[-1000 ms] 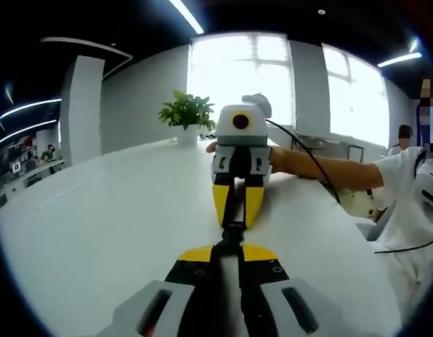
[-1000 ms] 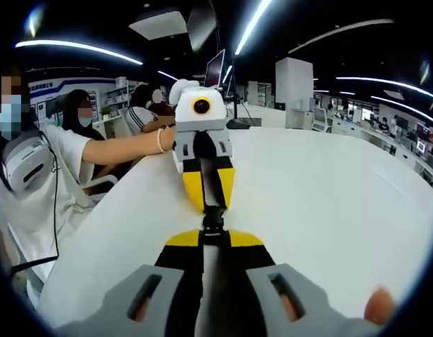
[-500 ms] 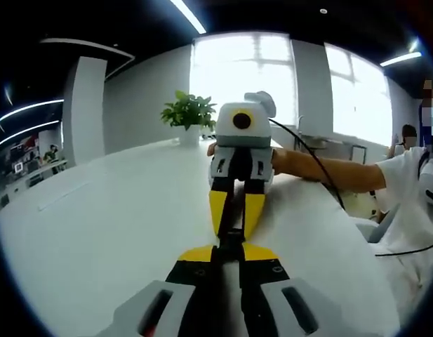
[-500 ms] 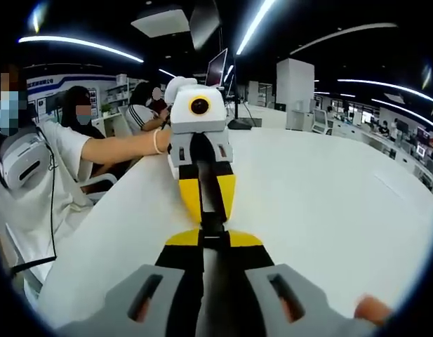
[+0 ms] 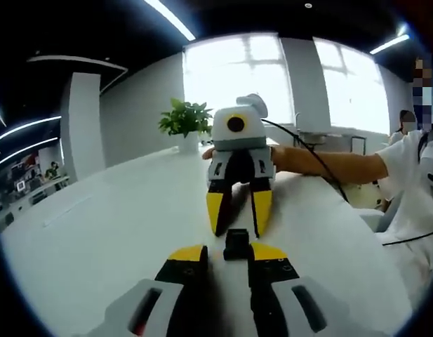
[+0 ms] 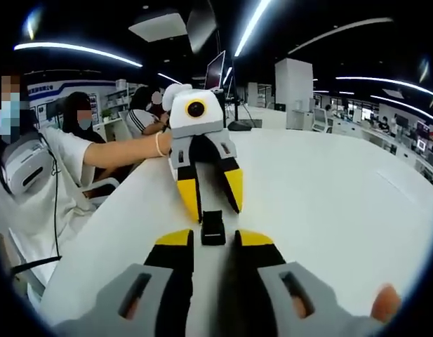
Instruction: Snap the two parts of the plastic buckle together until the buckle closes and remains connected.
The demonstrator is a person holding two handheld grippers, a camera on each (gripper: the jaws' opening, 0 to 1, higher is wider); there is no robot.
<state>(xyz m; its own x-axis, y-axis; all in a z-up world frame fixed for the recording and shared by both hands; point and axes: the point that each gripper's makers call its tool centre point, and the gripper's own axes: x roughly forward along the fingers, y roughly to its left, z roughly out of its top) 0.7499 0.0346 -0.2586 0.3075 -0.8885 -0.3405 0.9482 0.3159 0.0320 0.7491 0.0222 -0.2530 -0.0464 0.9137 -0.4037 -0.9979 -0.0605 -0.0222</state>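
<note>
Both grippers have let go since a moment ago — left gripper (image 5: 226, 254) and right gripper (image 6: 212, 239) fingers spread, empty — so we back off straight, leaving the buckle (image 5: 236, 244) joined on the worktop (image 5: 118, 217).

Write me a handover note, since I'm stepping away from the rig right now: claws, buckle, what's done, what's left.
Left claw: open, holding nothing.
Right claw: open, holding nothing.
Buckle: a small black piece lying on the white table between the two facing claws, touched by neither.
Done: it looks like a single joined piece, so the snap seems made, though the view is too small to confirm the latch.
Left: check that it stays connected and keep it in sight.
</note>
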